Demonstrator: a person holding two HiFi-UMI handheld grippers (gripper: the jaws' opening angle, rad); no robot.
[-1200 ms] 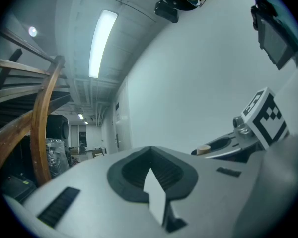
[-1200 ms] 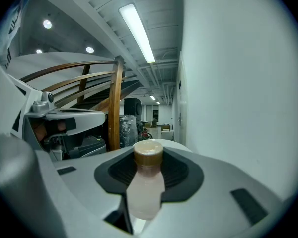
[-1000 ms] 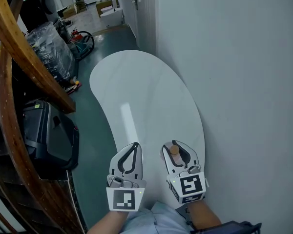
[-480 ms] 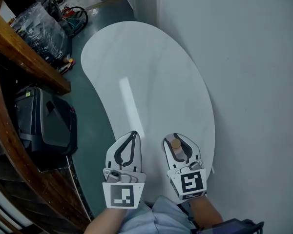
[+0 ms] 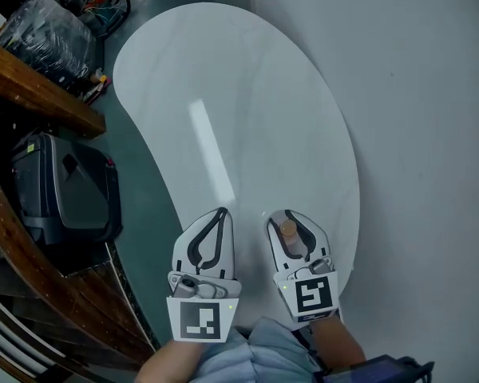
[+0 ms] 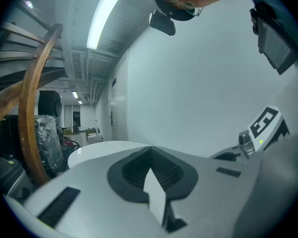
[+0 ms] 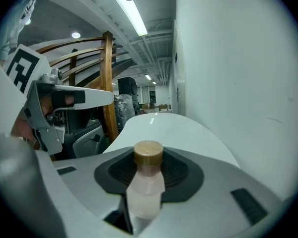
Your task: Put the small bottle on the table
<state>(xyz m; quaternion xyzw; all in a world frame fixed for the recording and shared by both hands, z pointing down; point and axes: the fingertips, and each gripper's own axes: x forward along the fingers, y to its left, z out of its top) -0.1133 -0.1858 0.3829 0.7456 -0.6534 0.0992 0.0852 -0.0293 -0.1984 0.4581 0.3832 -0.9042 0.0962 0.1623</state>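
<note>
The small bottle (image 5: 287, 229), pale pink with a brown cap, stands upright between the jaws of my right gripper (image 5: 289, 214), which is shut on it. In the right gripper view the small bottle (image 7: 146, 182) fills the gap in the right gripper (image 7: 149, 155), cap pointing up. My left gripper (image 5: 219, 212) is beside it on the left, shut, with nothing in it; in its own view the left gripper (image 6: 150, 150) has its jaws meeting at the tips. Both hang over the near end of the white kidney-shaped table (image 5: 247, 94).
A white wall (image 5: 431, 134) runs close along the table's right side. Left of the table, a black case (image 5: 64, 190) stands on the green floor beside a curved wooden stair rail (image 5: 32, 86). A plastic-wrapped bundle (image 5: 40, 30) lies at the far left.
Both grippers have sunk toward the table's near end, the bottle still in the right one. The head view has tipped so the table fills more of the picture.
</note>
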